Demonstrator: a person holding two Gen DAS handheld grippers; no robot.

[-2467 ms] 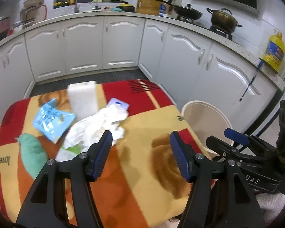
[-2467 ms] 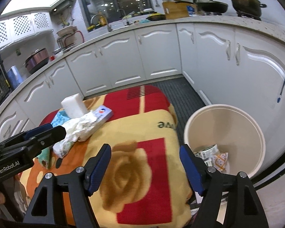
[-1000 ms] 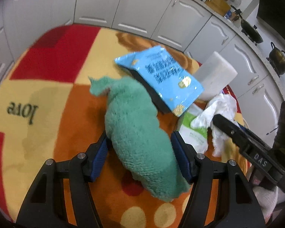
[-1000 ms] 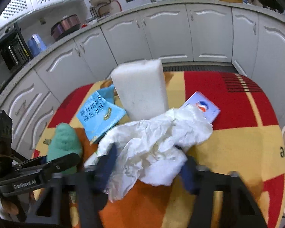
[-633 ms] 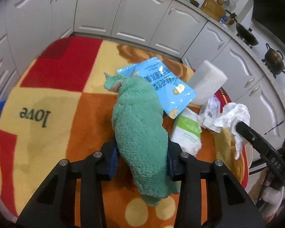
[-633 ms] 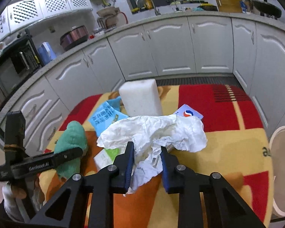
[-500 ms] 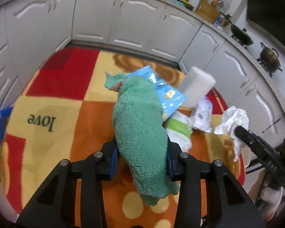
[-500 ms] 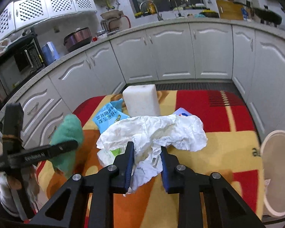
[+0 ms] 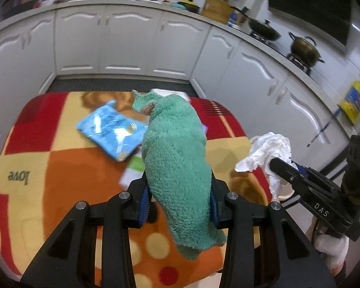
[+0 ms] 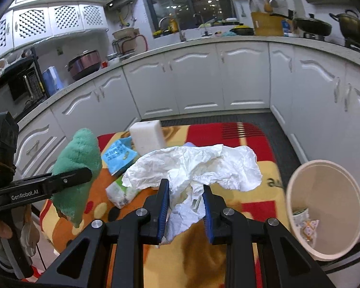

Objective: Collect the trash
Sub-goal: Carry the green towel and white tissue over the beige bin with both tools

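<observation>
My left gripper [image 9: 177,188] is shut on a fuzzy green cloth [image 9: 177,158], lifted above the blanket-covered table [image 9: 67,168]; the same cloth [image 10: 76,165] hangs at the left of the right wrist view. A crumpled white tissue [image 10: 194,165] is pinched in my right gripper [image 10: 184,200], also off the table. That tissue [image 9: 268,148] shows at the right in the left wrist view. A beige trash bin [image 10: 324,206] stands on the floor to the right of the table, with some wrappers inside.
Still on the table lie a blue snack packet [image 9: 110,129], a white and green wipes pack [image 10: 122,192] and a white foam block [image 10: 147,135]. White kitchen cabinets [image 10: 204,84] curve around the table, with pots on the counter.
Both grippers closed on their items and rose from the table: the left with the green cloth, the right with the white tissue. The right one swung toward the bin.
</observation>
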